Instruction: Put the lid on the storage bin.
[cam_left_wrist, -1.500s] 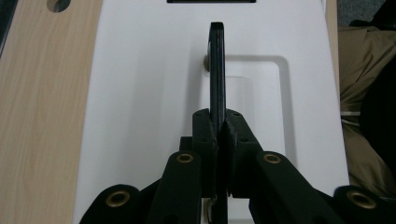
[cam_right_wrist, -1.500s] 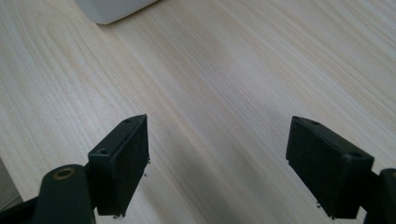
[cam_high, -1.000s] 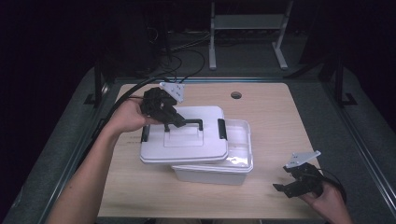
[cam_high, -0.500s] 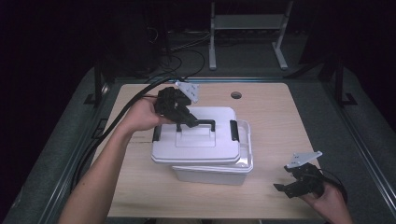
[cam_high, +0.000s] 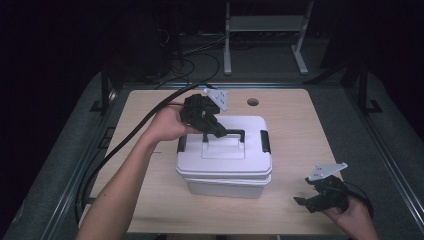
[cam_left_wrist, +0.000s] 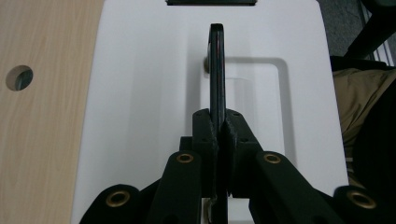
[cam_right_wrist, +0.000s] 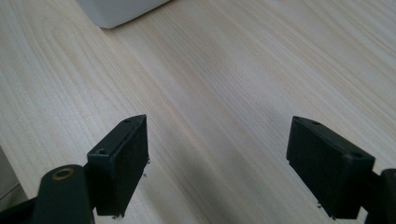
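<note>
One left hand-held gripper (cam_left_wrist: 218, 135) clamps the lid handle (cam_left_wrist: 217, 70); right one (cam_right_wrist: 217, 163) gapes empty.

Both grippers are black, each topped with a grey three-cornered plate (cam_high: 218, 98). The left gripper (cam_high: 212, 129) trails a thick black cable (cam_high: 125, 142); brass-ringed holes mark its linkages. The right gripper (cam_right_wrist: 217, 172) has flat, rectangular pads (cam_right_wrist: 125, 156). The forearms are bare.
</note>
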